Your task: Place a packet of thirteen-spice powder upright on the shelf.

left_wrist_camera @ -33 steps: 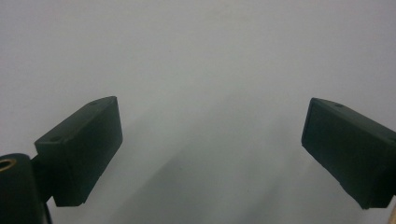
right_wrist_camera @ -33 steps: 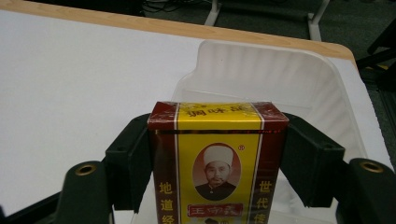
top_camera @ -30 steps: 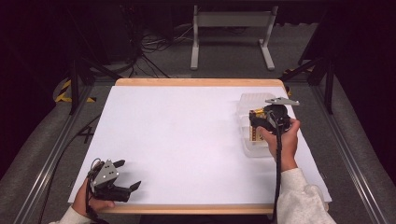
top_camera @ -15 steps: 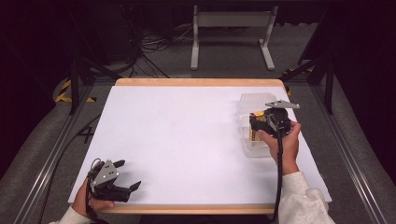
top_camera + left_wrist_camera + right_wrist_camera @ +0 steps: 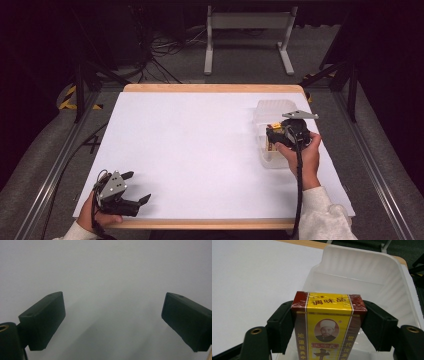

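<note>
A yellow and dark red seasoning box (image 5: pixel 328 322) with Chinese print sits between my right gripper's (image 5: pixel 328 317) two black jaws, which are shut on its sides. It hangs over the near end of a clear plastic tray (image 5: pixel 362 275). From above, the right gripper (image 5: pixel 276 136) is at the table's right side, over the tray (image 5: pixel 272 107), with the box (image 5: pixel 273 142) showing as a small yellow patch. My left gripper (image 5: pixel 136 187) rests at the table's front left corner, jaws spread wide. Its own view has only white table (image 5: pixel 105 270) between the fingers (image 5: pixel 43 317).
The white table top (image 5: pixel 200 145) has a wooden edge (image 5: pixel 210 224) along the front and back. A metal stand (image 5: pixel 247 22) and cables lie on the floor beyond the table. Rails run along both sides.
The right gripper with the box has drifted slightly toward the front of the tray. The left gripper has stayed where it was.
</note>
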Motion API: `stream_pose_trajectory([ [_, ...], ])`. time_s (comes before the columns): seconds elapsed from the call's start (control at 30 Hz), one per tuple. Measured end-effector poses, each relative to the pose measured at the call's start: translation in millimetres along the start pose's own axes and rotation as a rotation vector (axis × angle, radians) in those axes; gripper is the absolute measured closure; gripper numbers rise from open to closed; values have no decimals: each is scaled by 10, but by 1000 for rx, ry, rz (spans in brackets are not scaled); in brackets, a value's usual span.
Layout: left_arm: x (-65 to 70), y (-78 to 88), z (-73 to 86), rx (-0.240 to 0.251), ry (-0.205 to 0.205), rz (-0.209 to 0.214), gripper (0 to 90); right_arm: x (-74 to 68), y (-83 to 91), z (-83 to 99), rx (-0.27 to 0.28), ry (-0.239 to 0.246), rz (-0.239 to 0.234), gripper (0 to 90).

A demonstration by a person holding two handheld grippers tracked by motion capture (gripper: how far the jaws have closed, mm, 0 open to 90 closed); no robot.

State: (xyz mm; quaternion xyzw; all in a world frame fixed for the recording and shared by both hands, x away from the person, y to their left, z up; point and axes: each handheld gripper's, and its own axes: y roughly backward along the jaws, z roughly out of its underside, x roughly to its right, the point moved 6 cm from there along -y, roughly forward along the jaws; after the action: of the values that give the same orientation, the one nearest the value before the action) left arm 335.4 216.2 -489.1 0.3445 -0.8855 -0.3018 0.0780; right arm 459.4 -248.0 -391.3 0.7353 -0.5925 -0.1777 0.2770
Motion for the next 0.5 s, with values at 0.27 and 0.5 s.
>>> stream_pose_trajectory([
  [0.27,-1,2,-2,5,1,-2,59,9,5,41,-3,8,-3,299],
  [0.5,-3,7,-3,7,0,-3,59,17,2,81,-10,16,-13,297],
])
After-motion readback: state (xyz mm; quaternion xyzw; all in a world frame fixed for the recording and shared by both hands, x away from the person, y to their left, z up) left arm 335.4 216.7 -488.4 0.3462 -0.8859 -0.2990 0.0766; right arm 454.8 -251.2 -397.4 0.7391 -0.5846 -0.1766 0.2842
